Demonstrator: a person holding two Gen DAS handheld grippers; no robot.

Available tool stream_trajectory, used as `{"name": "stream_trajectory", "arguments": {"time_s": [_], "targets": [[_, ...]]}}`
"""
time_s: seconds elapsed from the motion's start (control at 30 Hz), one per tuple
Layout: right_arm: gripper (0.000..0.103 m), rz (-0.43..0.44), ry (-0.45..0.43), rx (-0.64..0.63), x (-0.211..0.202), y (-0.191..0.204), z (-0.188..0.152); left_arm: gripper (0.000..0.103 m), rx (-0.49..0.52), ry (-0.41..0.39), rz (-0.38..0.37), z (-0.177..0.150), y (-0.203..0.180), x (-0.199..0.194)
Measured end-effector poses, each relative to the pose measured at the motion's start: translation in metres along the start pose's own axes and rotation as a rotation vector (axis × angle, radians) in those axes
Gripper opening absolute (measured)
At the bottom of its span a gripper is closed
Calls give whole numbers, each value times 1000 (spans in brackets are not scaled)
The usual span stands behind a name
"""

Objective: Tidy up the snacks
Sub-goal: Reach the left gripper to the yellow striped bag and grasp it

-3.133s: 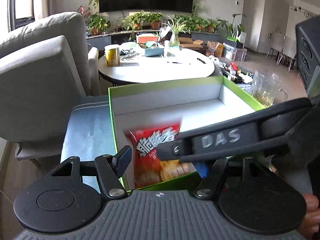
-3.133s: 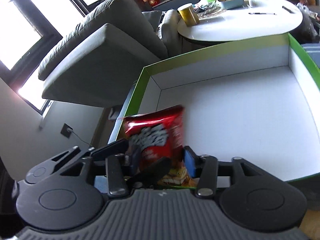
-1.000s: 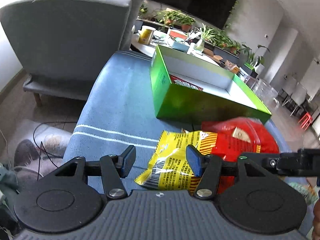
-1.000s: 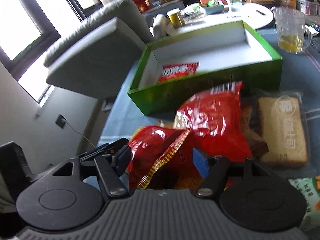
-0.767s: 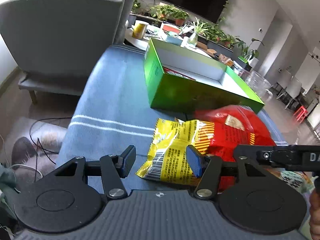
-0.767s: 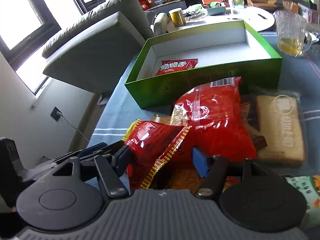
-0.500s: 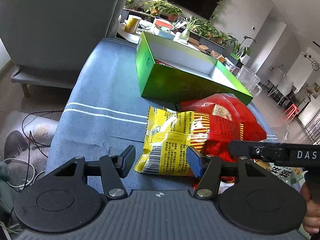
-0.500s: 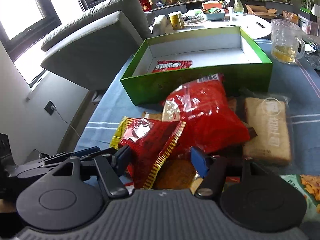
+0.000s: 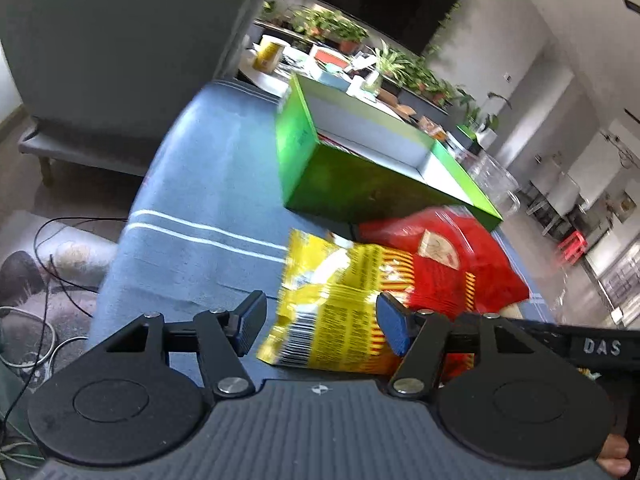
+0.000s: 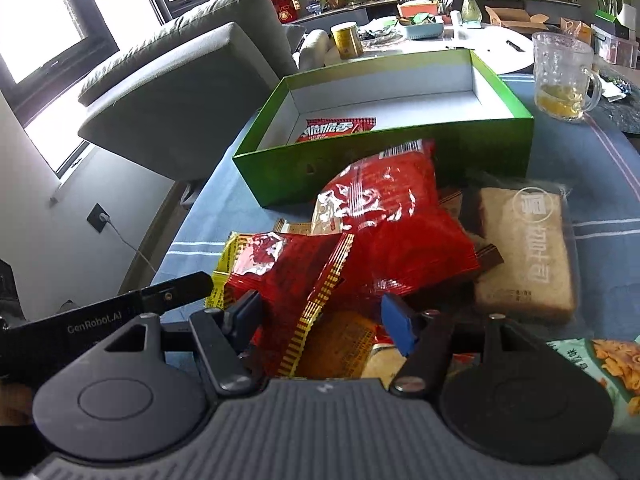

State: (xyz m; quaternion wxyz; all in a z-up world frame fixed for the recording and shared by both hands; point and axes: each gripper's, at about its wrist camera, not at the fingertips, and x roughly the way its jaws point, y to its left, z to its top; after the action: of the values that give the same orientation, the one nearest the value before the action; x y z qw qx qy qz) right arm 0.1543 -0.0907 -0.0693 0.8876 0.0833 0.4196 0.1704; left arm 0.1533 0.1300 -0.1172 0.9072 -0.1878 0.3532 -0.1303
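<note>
A green box (image 10: pixel 360 168) with a white inside stands on the blue tablecloth (image 9: pixel 208 184) and holds a small red packet (image 10: pixel 340 128). In front of it lies a pile of snacks. My left gripper (image 9: pixel 322 324) hovers over a yellow and red bag (image 9: pixel 332 308). Its jaws are opening and the pads do not press on the bag. My right gripper (image 10: pixel 323 322) stands open over the red side of the same striped bag (image 10: pixel 288 272). A larger red bag (image 10: pixel 392 220) lies behind it.
A wrapped brown cake (image 10: pixel 524 256), an orange packet (image 10: pixel 340 344) and a green chip bag (image 10: pixel 612 368) lie to the right. A glass mug (image 10: pixel 564 80) stands beside the box. A grey armchair (image 9: pixel 120 60) is at the left, a cluttered round table (image 10: pixel 440 46) behind.
The small red packet was let go in the box and both grippers drew back to the snack pile. Over the last second the left jaws widened a little; the right jaws kept their width.
</note>
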Motion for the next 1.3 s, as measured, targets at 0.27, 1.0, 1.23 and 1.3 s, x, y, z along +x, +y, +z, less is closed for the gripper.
{"name": "stream_trajectory", "arguments": {"time_s": [0.27,1.0,1.23,1.3], "targets": [[68,-28,-3,3,0,-1,-1,58,-12,9,6,-3,3,2],[68,0,-4,33,14,17,8,64,-6,26,-17,-1,11,12],[68,11,-8,0,13,18,7,65,20,17,3,-3,5,13],[67,6,-9,-18,13,19,6,65,21,14,-2,-3,5,12]]}}
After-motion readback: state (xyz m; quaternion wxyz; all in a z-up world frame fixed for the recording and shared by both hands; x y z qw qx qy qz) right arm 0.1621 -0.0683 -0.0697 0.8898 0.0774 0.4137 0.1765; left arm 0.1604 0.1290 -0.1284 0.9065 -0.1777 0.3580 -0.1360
